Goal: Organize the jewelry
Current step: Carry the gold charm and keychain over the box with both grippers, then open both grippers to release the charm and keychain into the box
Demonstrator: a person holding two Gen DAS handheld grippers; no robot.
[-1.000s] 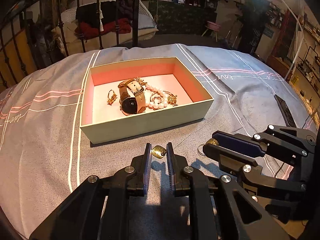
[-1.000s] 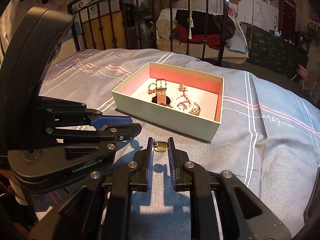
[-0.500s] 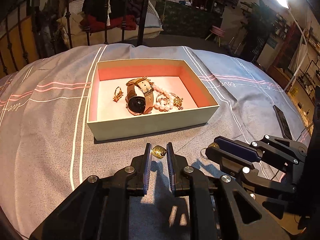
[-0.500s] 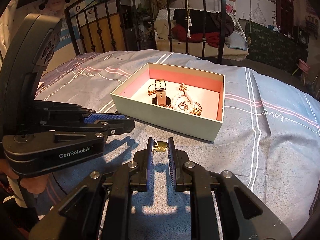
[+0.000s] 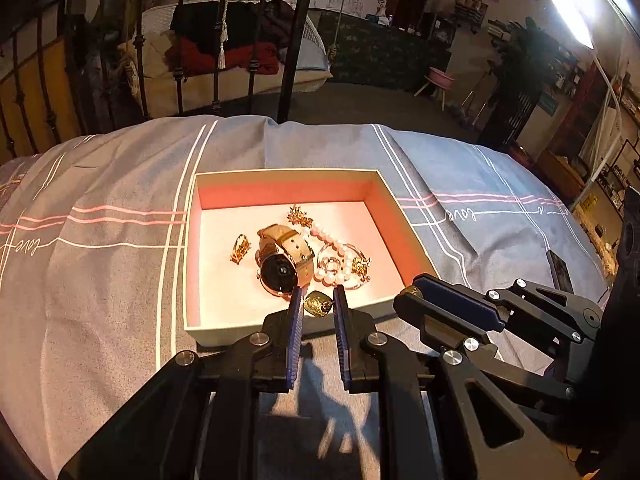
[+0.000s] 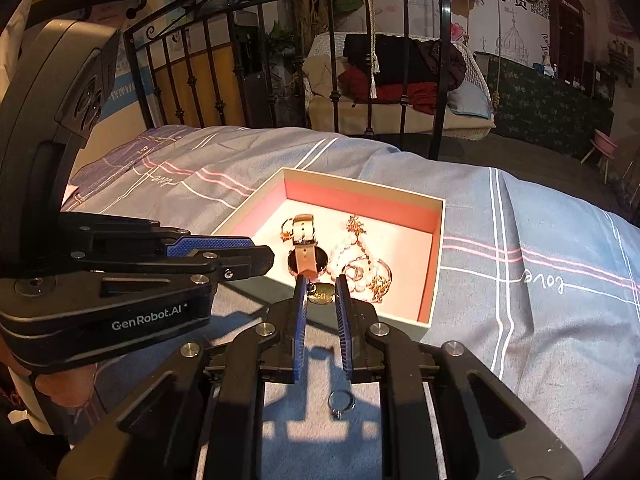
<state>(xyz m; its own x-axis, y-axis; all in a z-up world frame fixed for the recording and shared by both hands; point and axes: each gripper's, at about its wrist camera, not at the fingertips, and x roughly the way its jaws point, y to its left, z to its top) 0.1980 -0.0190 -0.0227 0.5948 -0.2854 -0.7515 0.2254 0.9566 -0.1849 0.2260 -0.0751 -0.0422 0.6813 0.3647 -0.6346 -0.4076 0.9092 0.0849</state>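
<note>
An open box [image 5: 280, 326] [image 6: 438, 240] with a pink lining sits on the bed. In it lie a brown-strapped watch [image 5: 282, 258] [image 6: 306, 254], a pearl bracelet [image 5: 334, 248] [image 6: 360, 258] and gold pieces [image 5: 240, 249]. My left gripper [image 5: 317, 304] is shut on a gold earring [image 5: 318, 304], held over the box's near wall. My right gripper [image 6: 322, 292] is shut on a second gold earring [image 6: 323, 293], also at the box's near edge. In the left wrist view the right gripper [image 5: 408, 294] shows beside the box. A thin ring [image 6: 341, 403] lies on the cover below my right gripper.
The bed cover [image 5: 100, 280] is grey-blue with white and pink stripes. A black metal bed frame [image 6: 440, 80] stands behind the box. A dark phone-like object [image 5: 560, 272] lies on the cover at the right. A hanging chair with clothes [image 6: 400, 76] is behind.
Both grippers have risen and moved forward with their earrings, from over the cover in front of the box to its near edge. The ring has come into view below my right gripper.
</note>
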